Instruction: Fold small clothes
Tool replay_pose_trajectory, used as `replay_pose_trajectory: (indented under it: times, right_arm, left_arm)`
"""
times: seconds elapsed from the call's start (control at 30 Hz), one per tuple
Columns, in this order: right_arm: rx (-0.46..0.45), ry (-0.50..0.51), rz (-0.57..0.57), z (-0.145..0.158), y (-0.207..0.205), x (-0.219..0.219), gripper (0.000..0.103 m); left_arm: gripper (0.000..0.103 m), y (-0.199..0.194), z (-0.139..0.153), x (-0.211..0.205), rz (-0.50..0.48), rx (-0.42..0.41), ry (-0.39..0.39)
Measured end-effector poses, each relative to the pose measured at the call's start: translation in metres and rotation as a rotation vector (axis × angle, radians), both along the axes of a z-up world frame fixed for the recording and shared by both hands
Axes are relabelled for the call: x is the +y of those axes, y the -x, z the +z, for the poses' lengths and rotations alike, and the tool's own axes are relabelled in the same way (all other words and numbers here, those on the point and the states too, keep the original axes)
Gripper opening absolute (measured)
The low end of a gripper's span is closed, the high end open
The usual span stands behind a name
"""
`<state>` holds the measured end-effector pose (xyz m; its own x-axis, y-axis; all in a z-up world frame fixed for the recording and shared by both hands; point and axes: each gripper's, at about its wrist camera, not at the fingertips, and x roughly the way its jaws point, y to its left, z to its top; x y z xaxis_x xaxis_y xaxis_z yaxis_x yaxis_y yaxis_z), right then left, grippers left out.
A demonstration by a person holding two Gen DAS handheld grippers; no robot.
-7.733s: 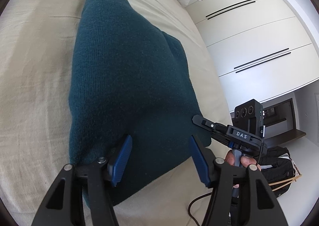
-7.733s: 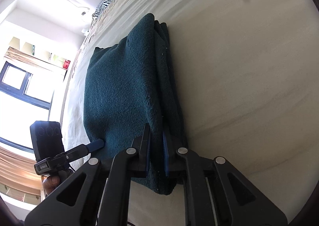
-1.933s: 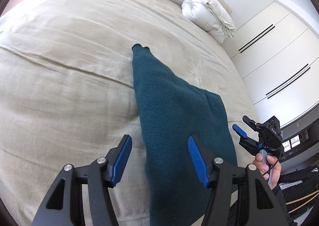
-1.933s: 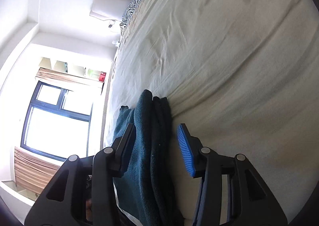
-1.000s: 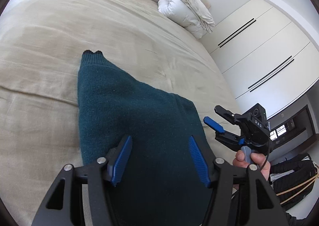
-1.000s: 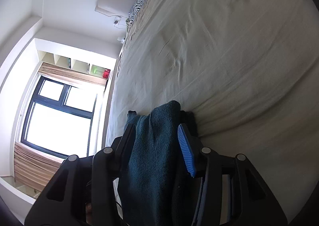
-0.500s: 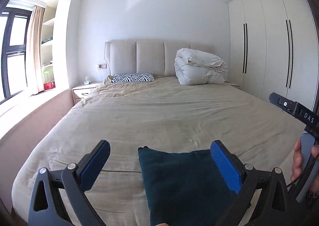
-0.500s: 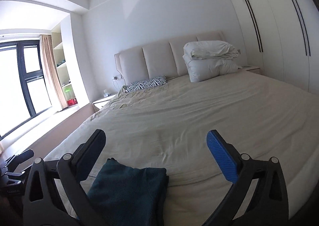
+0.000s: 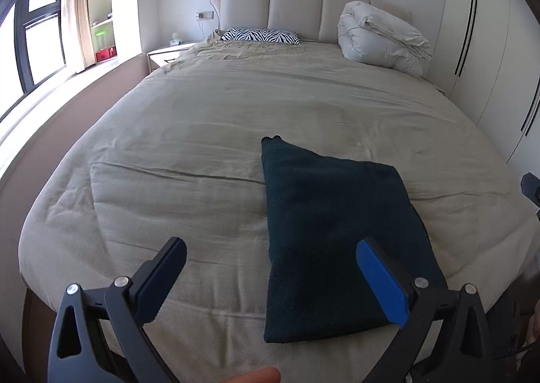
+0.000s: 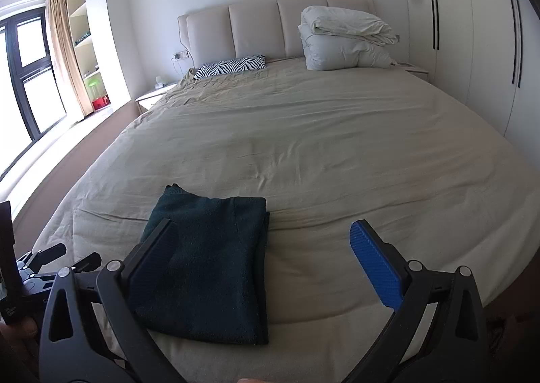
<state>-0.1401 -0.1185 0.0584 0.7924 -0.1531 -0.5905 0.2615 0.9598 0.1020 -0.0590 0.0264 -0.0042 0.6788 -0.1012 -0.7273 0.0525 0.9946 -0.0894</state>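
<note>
Teal sweater (image 9: pixel 334 234) lies folded on bed (image 9: pixel 202 133), near edge, 1 o'clock of left tongs (image 9: pixel 270 278). Left and right tongs (image 10: pixel 263 261) gape wide, empty. Fold looks finished; next: another garment.

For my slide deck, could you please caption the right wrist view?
Folded dark teal garment lies on the beige bed; open right gripper hovers above.

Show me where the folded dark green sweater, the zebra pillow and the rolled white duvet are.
folded dark green sweater (image 9: pixel 337 231), left wrist view, middle of top layer.
zebra pillow (image 9: pixel 260 36), left wrist view, centre of striped cover.
rolled white duvet (image 10: pixel 344 42), right wrist view, middle of the bundle.
</note>
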Motion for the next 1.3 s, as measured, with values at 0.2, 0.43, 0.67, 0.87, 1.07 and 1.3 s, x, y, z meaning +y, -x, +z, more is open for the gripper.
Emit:
replay_pose_trajectory:
  times: [0.2,0.43,0.67,0.87,1.07,1.3]
  right_arm:
    - [0.164,-0.004,0.037,-0.060,-0.021,0.023,0.103]
    - [0.216,0.025,0.059,-0.077,-0.025,0.041,0.103]
    - [0.248,-0.001,0.056,-0.084,-0.027,0.039,0.103]
    - [0.265,-0.017,0.053,-0.091,-0.030,0.038,0.103]
    - [0.274,-0.025,0.054,-0.094,-0.035,0.037,0.103]
    - [0.288,-0.029,0.049,-0.100,-0.040,0.037,0.103]
  left_arm:
    - [0.103,0.005,-0.022,-0.010,0.010,0.052,-0.062]
    - [0.103,0.004,-0.030,-0.012,0.008,0.075,-0.063]
    - [0.103,0.001,-0.035,-0.011,0.018,0.091,-0.056]
    - [0.103,0.000,-0.038,-0.012,0.019,0.099,-0.062]
    - [0.103,-0.003,-0.042,-0.013,0.018,0.112,-0.065]
    - [0.103,-0.003,-0.046,-0.015,0.020,0.122,-0.065]
